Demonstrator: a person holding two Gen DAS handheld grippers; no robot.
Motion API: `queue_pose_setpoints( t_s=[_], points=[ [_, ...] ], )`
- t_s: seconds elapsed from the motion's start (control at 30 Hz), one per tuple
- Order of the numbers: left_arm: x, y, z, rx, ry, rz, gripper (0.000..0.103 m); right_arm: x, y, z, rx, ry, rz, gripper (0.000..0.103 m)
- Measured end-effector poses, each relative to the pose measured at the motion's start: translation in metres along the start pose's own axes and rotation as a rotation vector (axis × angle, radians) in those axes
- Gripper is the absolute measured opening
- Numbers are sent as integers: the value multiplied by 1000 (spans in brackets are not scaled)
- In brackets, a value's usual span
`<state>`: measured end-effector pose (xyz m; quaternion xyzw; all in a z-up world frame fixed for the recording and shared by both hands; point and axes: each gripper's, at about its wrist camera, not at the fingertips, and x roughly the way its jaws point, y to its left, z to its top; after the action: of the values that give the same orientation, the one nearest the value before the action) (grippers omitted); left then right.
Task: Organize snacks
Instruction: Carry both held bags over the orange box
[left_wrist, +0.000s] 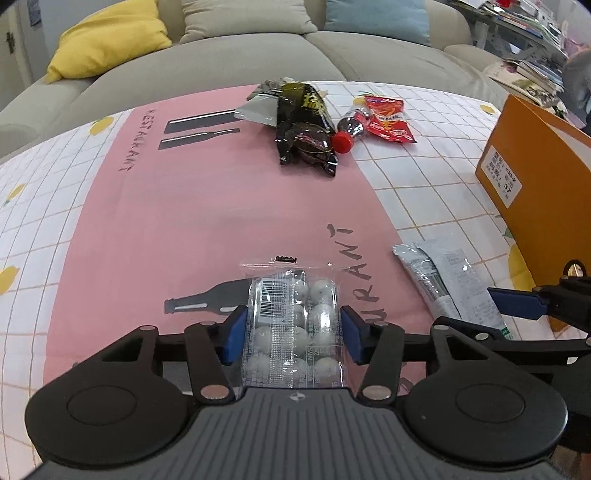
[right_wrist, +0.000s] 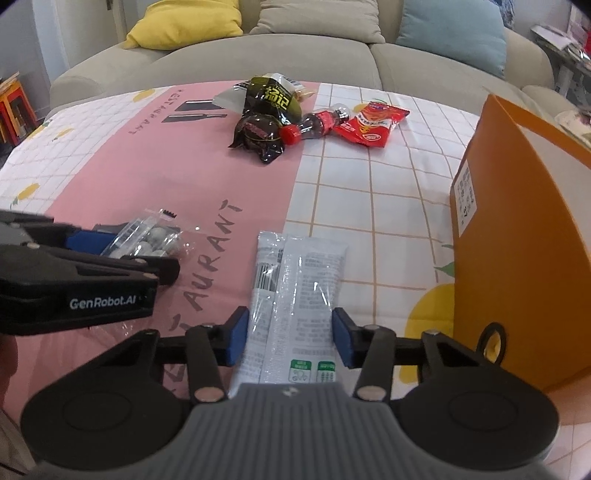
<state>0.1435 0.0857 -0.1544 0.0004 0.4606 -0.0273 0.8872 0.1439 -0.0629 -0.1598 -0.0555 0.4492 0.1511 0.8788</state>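
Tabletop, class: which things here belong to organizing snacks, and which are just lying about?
Job: clear candy pack, white packet, black snack bags, cola bottle, red packet, orange box.
Lying about: sofa cushions, magazines.

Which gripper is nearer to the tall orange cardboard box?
Right. The right gripper, closed on a grey-white packet, is just beside the orange box; the left gripper is further away.

The near ends of the candy pack and the grey packet are hidden behind gripper bodies, the orange box runs off-frame, and its label's print is illegible.
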Motion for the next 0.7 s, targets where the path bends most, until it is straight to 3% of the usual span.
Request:
queue_pose_setpoints(
  t_s=[0.33, 0.7],
  points=[
    [-32, 6, 5, -116, -9, -34, 59, -26, -3, 4, 34, -34, 14, 45],
    [-96, -12, 18, -163, -65, -82, 59, -94, -16, 13, 45, -148, 50, 45]
  ],
)
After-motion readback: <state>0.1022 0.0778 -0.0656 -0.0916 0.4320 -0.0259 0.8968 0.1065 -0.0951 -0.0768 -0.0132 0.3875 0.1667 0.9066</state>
